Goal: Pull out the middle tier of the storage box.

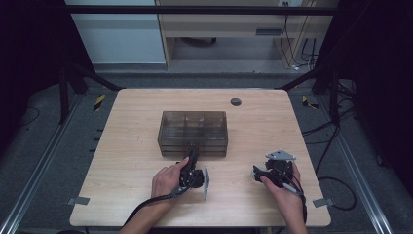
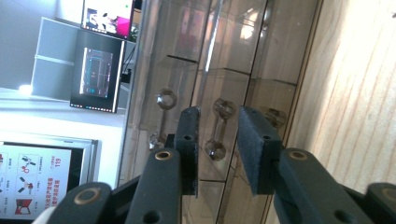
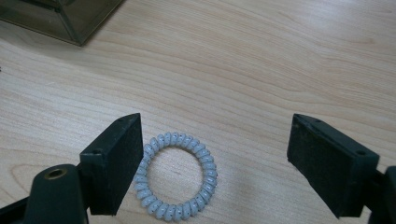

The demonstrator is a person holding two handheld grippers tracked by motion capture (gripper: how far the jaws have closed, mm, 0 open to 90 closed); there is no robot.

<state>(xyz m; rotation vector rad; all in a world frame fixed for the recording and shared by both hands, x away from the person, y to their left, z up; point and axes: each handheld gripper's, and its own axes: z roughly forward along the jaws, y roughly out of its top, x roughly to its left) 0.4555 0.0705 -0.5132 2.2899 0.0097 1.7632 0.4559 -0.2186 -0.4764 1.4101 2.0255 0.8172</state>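
A smoky see-through drawer box (image 1: pixel 193 127) stands in the middle of the wooden table (image 1: pixel 131 146). My left gripper (image 1: pixel 193 149), rolled on its side, reaches its front face. In the left gripper view the box front (image 2: pixel 187 56) carries clear crystal handles; my left gripper (image 2: pixel 218 113) is open, its pads on either side of one handle (image 2: pixel 218 128) with small gaps. A white spiral hair tie (image 3: pixel 208 170) lies flat on the table. My right gripper (image 3: pixel 215 135) hangs wide open over it, the tie close to the left pad. From above, the right gripper (image 1: pixel 259 173) sits at the front right.
A round grey cable grommet (image 1: pixel 235 102) sits in the tabletop behind the box. A corner of the box (image 3: pixel 70 18) shows at the top left of the right gripper view. Black frame posts and cables flank the table. Bare wood lies left and right of the box.
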